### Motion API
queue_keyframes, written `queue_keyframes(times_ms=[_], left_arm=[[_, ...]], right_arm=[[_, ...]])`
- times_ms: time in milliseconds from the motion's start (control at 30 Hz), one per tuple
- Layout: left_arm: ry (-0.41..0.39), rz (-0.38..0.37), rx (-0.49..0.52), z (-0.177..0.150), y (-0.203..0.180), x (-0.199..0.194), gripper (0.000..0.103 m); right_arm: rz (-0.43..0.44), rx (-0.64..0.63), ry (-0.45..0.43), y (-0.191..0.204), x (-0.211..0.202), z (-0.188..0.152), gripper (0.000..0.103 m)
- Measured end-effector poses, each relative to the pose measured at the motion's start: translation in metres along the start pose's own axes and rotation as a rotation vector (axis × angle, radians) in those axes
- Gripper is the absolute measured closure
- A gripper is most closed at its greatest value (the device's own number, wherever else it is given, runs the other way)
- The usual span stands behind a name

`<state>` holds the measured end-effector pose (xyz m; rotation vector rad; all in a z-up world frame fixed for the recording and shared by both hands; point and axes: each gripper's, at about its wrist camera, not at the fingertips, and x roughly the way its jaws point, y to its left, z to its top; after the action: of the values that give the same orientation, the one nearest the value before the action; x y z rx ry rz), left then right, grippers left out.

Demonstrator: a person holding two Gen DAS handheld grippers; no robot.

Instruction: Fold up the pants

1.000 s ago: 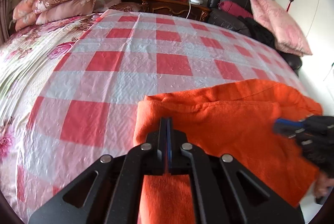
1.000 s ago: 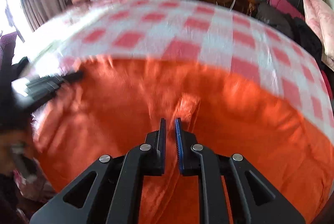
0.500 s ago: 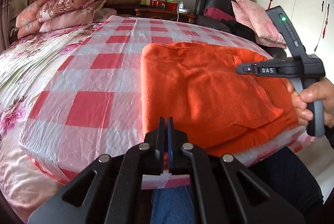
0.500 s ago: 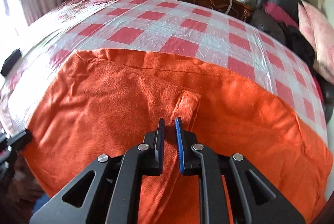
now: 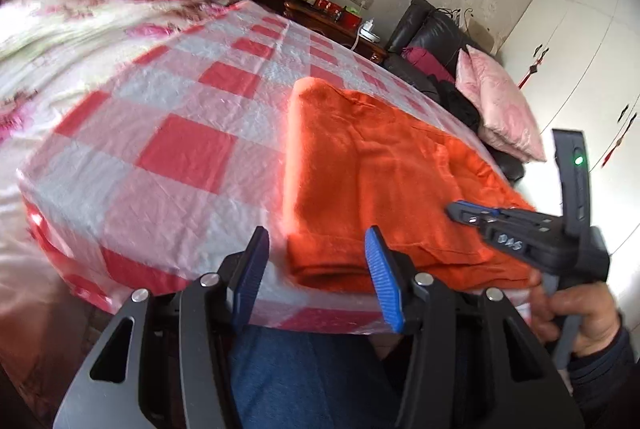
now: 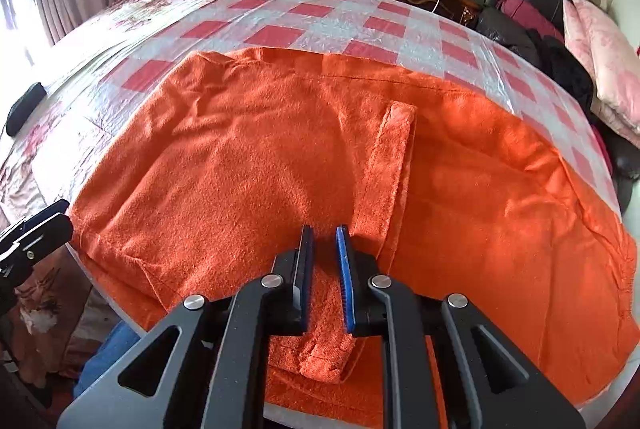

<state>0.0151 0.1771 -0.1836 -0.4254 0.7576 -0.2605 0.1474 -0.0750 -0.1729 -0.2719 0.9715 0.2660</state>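
**Bedroom fold, one claw parted, one on cloth**

Checked plastic sheeting (image 5: 188,157) covers the bed. Left gripper (image 5: 316,271) stands wide apart, holding nothing, just short of the near-left corner of the orange pants (image 6: 256,157). Right gripper (image 6: 325,265) is nearly closed, a bunch of the cloth's near edge between its fingers. The pants lie folded along the bed's near edge. Judging by this, the step is a re-grip: the left must close on that corner before another fold.

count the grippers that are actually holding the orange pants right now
1. The right gripper has a bunched fold of the orange pants between its near-closed fingers. The left gripper is wide open off the bed's near edge, holding nothing.
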Motion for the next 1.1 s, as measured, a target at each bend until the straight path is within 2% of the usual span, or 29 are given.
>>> queue_keyframes(times_ms=[33,133,267,333,433,467,567,600,667,867,933,1100], left_arm=[[0.009,-0.017,-0.015,0.0,0.0,0.002,0.06],[0.025,-0.072,-0.089,-0.002,0.004,0.005,0.06],[0.045,-0.199,-0.292,-0.002,0.025,0.007,0.06],[0.055,-0.238,-0.373,-0.003,0.033,0.008,0.06],[0.064,-0.306,-0.545,-0.007,0.049,0.012,0.06],[0.063,-0.339,-0.633,-0.011,0.057,0.013,0.06],[0.085,-0.405,-0.751,-0.018,0.064,0.019,0.062],[0.097,-0.425,-0.775,-0.019,0.064,0.021,0.062],[0.103,-0.466,-0.804,-0.023,0.062,0.024,0.071],[0.073,-0.45,-0.812,-0.021,0.064,0.021,0.07],[0.11,-0.401,-0.798,-0.02,0.06,0.025,0.07],[0.163,-0.467,-0.917,-0.037,0.06,0.028,0.068]], right_arm=[[-0.009,-0.007,-0.001,0.002,0.0,0.0,0.088],[-0.013,-0.006,-0.013,0.002,0.0,-0.002,0.087],[-0.005,0.0,-0.018,0.0,0.0,-0.003,0.087],[0.002,0.005,-0.02,-0.001,-0.001,-0.003,0.087],[0.009,0.007,-0.021,-0.002,-0.001,-0.004,0.087],[0.011,0.008,-0.021,-0.002,-0.001,-0.004,0.087],[0.021,0.014,-0.023,-0.004,-0.001,-0.004,0.087],[0.022,0.015,-0.024,-0.004,-0.001,-0.004,0.087],[0.023,0.014,-0.025,-0.003,-0.001,-0.004,0.087],[0.035,0.02,-0.026,-0.004,-0.001,-0.005,0.087],[0.034,0.02,-0.027,-0.004,-0.001,-0.005,0.087],[0.04,0.022,-0.026,-0.005,-0.002,-0.005,0.087]])
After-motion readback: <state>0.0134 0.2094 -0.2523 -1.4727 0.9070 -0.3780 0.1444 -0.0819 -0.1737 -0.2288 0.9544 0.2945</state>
